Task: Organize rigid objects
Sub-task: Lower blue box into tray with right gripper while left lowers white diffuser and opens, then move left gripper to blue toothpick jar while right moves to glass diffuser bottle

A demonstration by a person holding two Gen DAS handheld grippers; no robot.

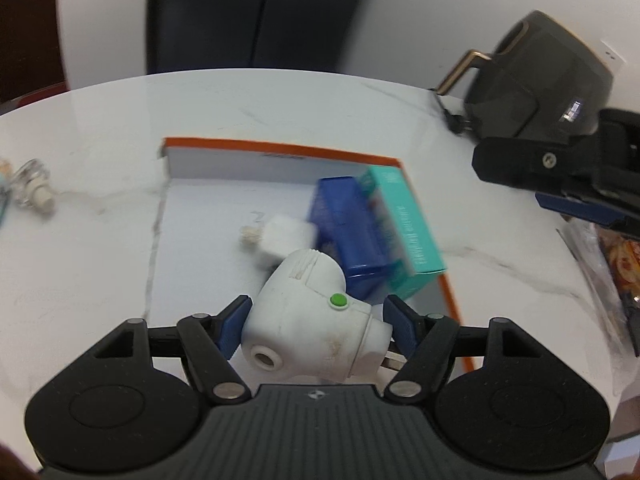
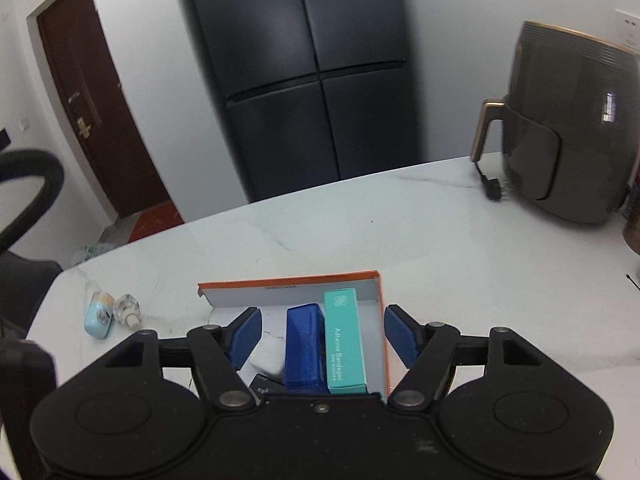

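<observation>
My left gripper point(image 1: 316, 320) is shut on a white plug-in device point(image 1: 312, 320) with a green button, held above the near edge of an orange-rimmed white box point(image 1: 280, 148). In the box lie a blue case point(image 1: 348, 228), a teal bandage carton point(image 1: 404, 224) and a small white bottle point(image 1: 284, 236). My right gripper point(image 2: 322, 336) is open and empty, hovering over the same box point(image 2: 288, 282), above the blue case point(image 2: 304, 348) and teal carton point(image 2: 344, 344); it also shows in the left wrist view point(image 1: 560, 168).
A clear refill bottle point(image 1: 30, 184) lies left of the box; in the right wrist view it point(image 2: 128, 310) lies beside a light blue device point(image 2: 98, 318). A dark air fryer point(image 2: 568, 128) with its plug point(image 2: 494, 188) stands at the back right. Snack packets point(image 1: 616, 264) lie right.
</observation>
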